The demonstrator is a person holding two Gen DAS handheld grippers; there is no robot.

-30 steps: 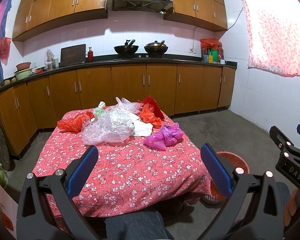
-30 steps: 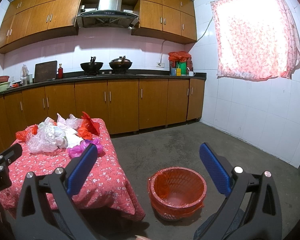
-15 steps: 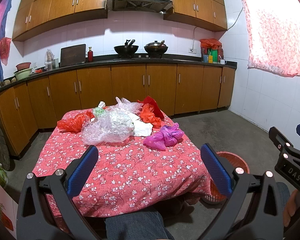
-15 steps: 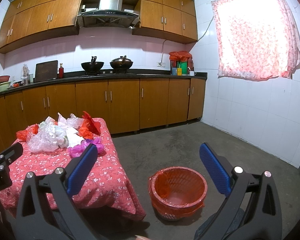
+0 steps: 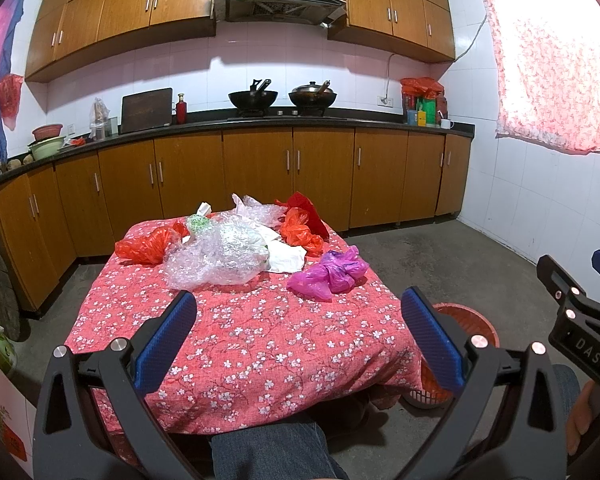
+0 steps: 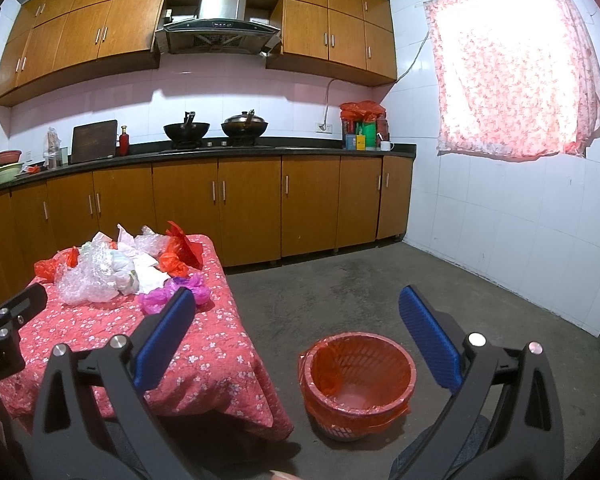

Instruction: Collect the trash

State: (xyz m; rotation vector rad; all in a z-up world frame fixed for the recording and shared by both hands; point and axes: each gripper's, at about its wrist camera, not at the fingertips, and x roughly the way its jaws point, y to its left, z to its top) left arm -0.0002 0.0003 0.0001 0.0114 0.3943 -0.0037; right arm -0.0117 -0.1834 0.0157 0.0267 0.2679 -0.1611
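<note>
Two grippers hang empty in front of you: your left gripper (image 5: 298, 334) has its fingers spread wide apart over the near end of the table (image 5: 260, 352), and your right gripper (image 6: 296, 340) is just as wide apart, pointing at the orange bin (image 6: 358, 376) on the floor just right of the table.

All the trash sits in one heap at the table's far end: a purple bag (image 5: 328, 274) nearest you, clear bubble wrap (image 5: 220, 254) left of it, a white bag (image 5: 286, 258) between them, and orange bags (image 5: 148, 246) at the heap's far edges. Nothing is in the bin yet, judging by its bare liner.

Likely trouble comes from how light and tangled these plastics are. Pinch the bubble wrap and you may drag neighbouring bags along, dropping them off the table's edge. Close too low and you could catch the flowered cloth and pull it. A loose bag may also slip free before you reach the bin.

Nothing blocks the way from heap to bin except the table's right corner. Your knee (image 5: 268, 452) sits against the table's near edge.
</note>
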